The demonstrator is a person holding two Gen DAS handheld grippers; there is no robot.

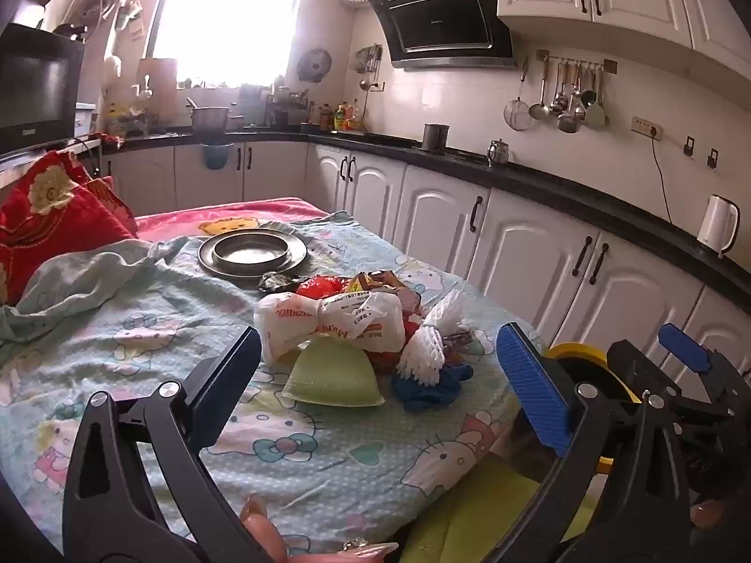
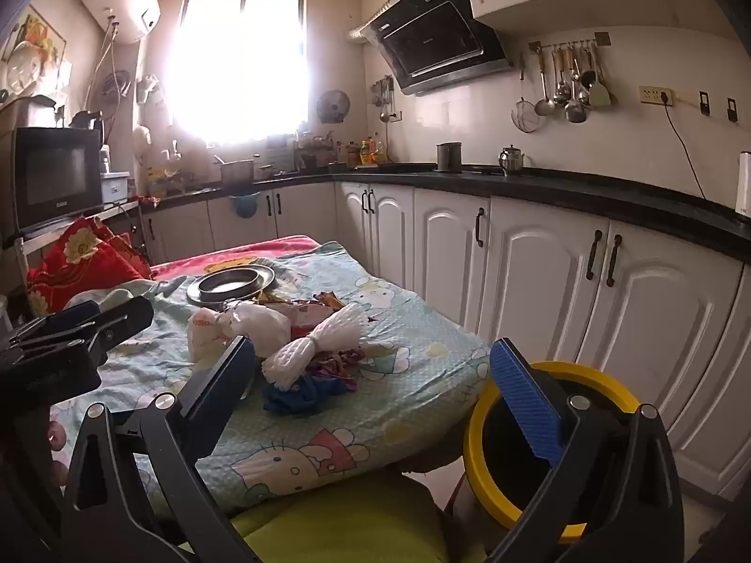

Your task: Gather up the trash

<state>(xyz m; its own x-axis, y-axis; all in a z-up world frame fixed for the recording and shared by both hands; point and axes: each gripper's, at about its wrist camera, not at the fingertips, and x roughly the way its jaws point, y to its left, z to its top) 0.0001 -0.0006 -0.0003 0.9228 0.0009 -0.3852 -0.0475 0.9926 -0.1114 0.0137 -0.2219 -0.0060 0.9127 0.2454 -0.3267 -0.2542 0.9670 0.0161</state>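
Spreading across the middle of both views is a table (image 1: 117, 328) draped in a pale blue cartoon-cat cloth (image 2: 413, 356), standing in a kitchen with white cabinets (image 1: 530, 253) and a black countertop (image 2: 586, 187) curving from twelve o'clock round to three o'clock. A bright window (image 2: 239, 65) glares at twelve o'clock, a black range hood (image 1: 441, 19) hangs at one o'clock, and a microwave (image 2: 56, 178) sits at nine o'clock. A red flowered cushion (image 1: 51, 216) lies at the table's ten o'clock edge.

At twelve o'clock on the cloth rests a dark round plate (image 1: 206, 258) with a smaller dish (image 1: 251, 246) stacked on it. Just below it, near the centre, is the trash pile: a knotted white plastic bag (image 1: 328, 323), red and orange snack wrappers (image 1: 371, 281) behind it, a white foam net sleeve (image 1: 434, 338) at its three o'clock side, a pale green sponge-like piece (image 1: 331, 375) at six o'clock, and a crumpled blue scrap (image 1: 432, 384) at five o'clock.

A yellow-rimmed black bin (image 2: 474, 445) stands beside the table at four o'clock in the right wrist view.

The left gripper (image 1: 378, 394) hovers short of the pile, its jaws spread fully wide and holding nothing. The right gripper (image 2: 375, 403) does likewise, jaws at their widest and empty, its blue pad (image 2: 525, 403) in front of the bin. Fingertips (image 1: 263, 530) show at six o'clock in the left wrist view.
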